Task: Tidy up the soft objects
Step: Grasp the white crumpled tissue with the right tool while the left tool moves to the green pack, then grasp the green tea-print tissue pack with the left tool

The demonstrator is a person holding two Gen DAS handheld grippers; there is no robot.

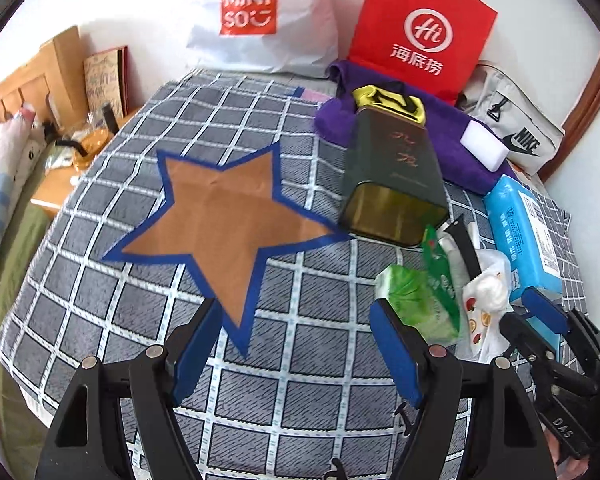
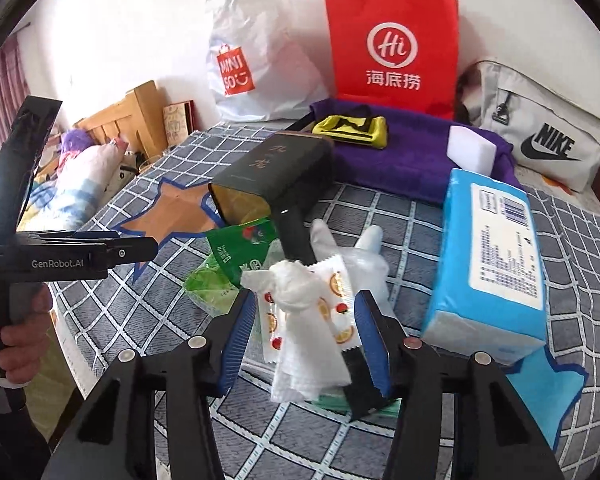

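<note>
The right gripper (image 2: 304, 336), jaws half spread, brackets the crumpled white tissue (image 2: 300, 312) without visibly pinching it; close squarely on the wad, excluding the fruit-print wrapper (image 2: 340, 300). Left gripper (image 1: 296, 340) hangs spread, empty.

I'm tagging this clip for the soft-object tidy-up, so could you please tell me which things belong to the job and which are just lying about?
Job:
white wipe
fruit-print wrapper
green pack
blue tissue pack
purple towel
sponge

Lying about:
dark tin
red bag
Miniso bag
Nike bag
</note>
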